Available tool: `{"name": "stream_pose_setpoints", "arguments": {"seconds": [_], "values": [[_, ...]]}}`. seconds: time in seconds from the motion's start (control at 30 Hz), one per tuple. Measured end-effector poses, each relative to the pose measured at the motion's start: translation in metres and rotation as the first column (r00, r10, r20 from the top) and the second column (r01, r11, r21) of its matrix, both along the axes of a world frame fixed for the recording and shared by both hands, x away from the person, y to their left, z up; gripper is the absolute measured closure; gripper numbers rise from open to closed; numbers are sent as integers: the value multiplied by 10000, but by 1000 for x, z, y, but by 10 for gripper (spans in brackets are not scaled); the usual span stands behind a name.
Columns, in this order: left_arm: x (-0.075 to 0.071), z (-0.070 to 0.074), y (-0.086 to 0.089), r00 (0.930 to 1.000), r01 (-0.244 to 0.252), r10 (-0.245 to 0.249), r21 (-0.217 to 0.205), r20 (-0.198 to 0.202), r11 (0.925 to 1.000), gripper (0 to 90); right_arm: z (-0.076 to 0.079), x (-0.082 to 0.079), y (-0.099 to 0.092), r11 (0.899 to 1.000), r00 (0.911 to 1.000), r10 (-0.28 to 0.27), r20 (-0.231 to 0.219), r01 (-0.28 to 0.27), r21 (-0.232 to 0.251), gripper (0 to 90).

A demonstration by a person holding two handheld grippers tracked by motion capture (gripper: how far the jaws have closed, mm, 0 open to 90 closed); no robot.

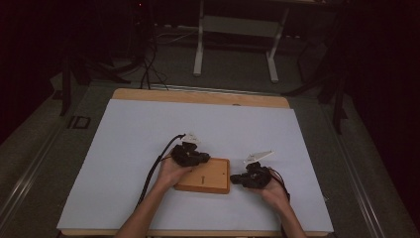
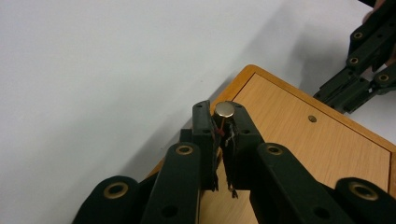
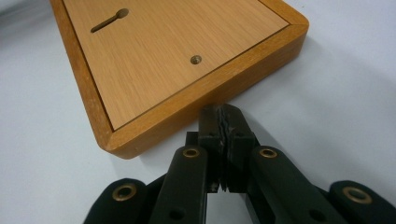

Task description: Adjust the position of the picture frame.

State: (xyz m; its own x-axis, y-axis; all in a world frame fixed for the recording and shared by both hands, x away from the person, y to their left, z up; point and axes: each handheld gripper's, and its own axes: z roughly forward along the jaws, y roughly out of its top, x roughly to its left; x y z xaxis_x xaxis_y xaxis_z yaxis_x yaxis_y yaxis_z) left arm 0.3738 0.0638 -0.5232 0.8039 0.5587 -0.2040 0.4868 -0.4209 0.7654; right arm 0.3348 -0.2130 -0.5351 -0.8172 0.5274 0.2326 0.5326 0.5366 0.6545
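Between the left gripper's (image 2: pixel 223 122) jaws sat a small metal pin (image 2: pixel 224 109), pinched at the tips, its round head poking just above them. Below and ahead of those jaws lay the wooden board (image 2: pixel 299 140), the gripper held over its near-left corner. Judgement: the pin was mid-carry, and the likely target was the small round hole (image 2: pixel 312 119) ahead and to the right of the jaws. Next move would need the pin turned upright over that hole, then lowered straight.

Right gripper (image 3: pixel 224 122) had its jaws pressed together on nothing, tips just beside the board's edge (image 3: pixel 219 86), probably bracing it. A keyhole slot (image 3: pixel 109 20) lay farther in.

White sheet (image 1: pixel 148 144) covered the table under both. Beyond: dark room, grey floor, white desk frame (image 1: pixel 236 29).
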Motion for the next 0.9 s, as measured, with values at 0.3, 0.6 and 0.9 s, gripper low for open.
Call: {"name": "stream_pose_setpoints", "arguments": {"seconds": [0.3,0.6,0.9], "values": [[0,0,-1,9994,-315,318,-214,152,9993,849,2,2,-2,9981,9977,-590,343,596,-164,864],[1,-1,-6,9991,90,-95,134,406,9999,845,4,2,-4,9972,9966,-637,517,657,-362,852],[3,-2,-6,9994,77,-79,54,343,10000,842,6,-1,-3,9987,9973,-281,673,309,-402,847]]}}
